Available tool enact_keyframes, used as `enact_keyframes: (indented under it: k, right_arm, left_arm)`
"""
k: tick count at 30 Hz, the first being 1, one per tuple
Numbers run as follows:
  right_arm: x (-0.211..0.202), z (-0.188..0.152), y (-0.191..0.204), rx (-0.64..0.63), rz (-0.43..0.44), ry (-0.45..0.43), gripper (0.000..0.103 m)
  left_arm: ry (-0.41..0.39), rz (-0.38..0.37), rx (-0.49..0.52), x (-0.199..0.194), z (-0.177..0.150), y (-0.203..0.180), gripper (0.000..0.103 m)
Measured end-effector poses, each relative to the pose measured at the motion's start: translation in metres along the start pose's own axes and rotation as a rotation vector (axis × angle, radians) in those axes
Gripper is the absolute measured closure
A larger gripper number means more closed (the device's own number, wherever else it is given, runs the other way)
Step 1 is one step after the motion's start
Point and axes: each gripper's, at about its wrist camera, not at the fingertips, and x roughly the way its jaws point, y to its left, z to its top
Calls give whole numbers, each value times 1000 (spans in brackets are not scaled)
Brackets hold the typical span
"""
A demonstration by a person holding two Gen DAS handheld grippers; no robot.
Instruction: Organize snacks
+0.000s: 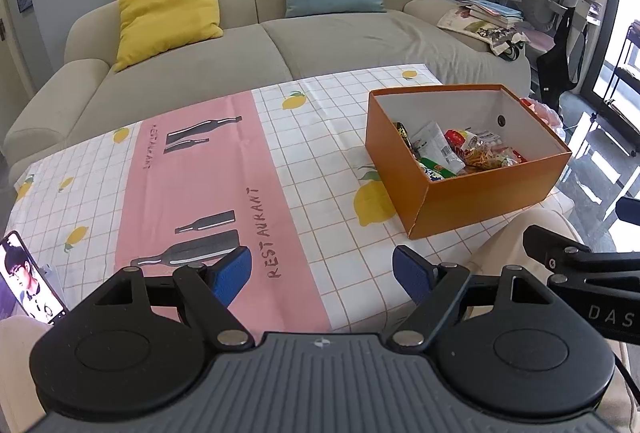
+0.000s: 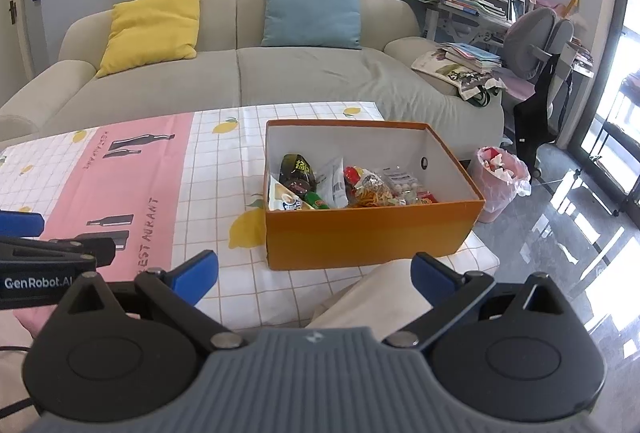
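The snacks (image 2: 352, 185) lie heaped in the orange box (image 2: 372, 233) on the table's checked cloth (image 1: 328, 161) — toward its right side. The left gripper (image 1: 322, 275) and the right gripper (image 2: 314, 275) both hover near the table's front edge — jaws spread wide, holding nothing.

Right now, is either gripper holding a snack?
No. The left gripper and right gripper are both open with nothing between them, and the snacks lie in the orange box.

Matt orange cardboard box (image 2: 372, 233); glossy plastic snack wrappers (image 2: 360, 185); printed cloth table cover (image 1: 208, 169); polished floor (image 2: 560, 253) lower right.
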Motion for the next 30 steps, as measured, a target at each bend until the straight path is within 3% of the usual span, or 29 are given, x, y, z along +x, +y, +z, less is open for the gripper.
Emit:
enact_keyframes:
  k: [30]
  right_arm:
    - [0, 0, 2, -8, 0, -11, 3]
  left_arm:
    - [-1, 1, -3, 0, 0, 1, 9]
